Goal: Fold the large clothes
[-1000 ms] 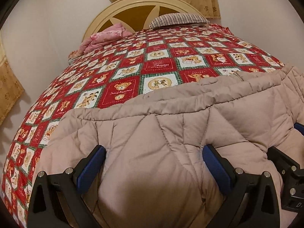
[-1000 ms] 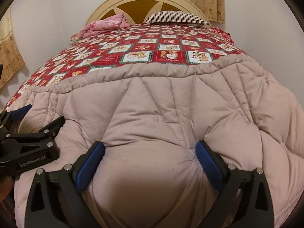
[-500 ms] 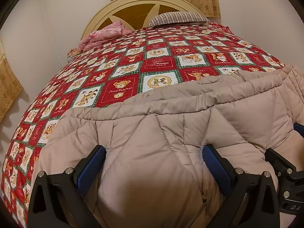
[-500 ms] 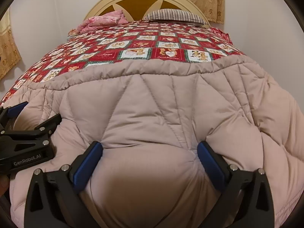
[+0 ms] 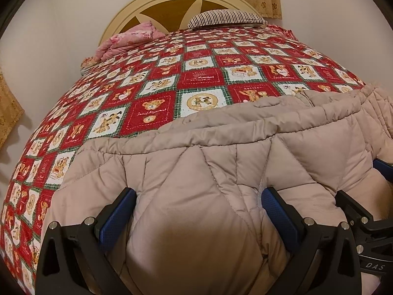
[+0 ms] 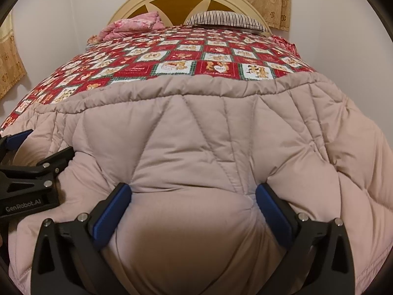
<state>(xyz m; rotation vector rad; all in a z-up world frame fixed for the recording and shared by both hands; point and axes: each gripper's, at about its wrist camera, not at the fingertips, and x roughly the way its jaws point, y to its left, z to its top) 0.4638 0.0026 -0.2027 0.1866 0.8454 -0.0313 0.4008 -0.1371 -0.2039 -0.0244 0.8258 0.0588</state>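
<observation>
Both grippers, left gripper [image 5: 198, 198] & right gripper [image 6: 192, 195], are straddling bulges of the beige puffer coat [image 6: 208, 132] lying on the bed's near end w/ jaws wide, so they're needing deep, level, simultaneous closing before lifting toward the far quilt [image 5: 172, 78].

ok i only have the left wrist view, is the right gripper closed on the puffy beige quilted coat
Observer: No. The right gripper stands wide open, a bulge of the puffy beige quilted coat between its blue pads.
Operator: how's the coat's far edge there
Observer: Its far edge band runs unbroken across the red teddy-bear patchwork quilt.
Operator: and my left gripper
Observer: The left gripper shows side-on at the frame's left, jaws apart.
</observation>
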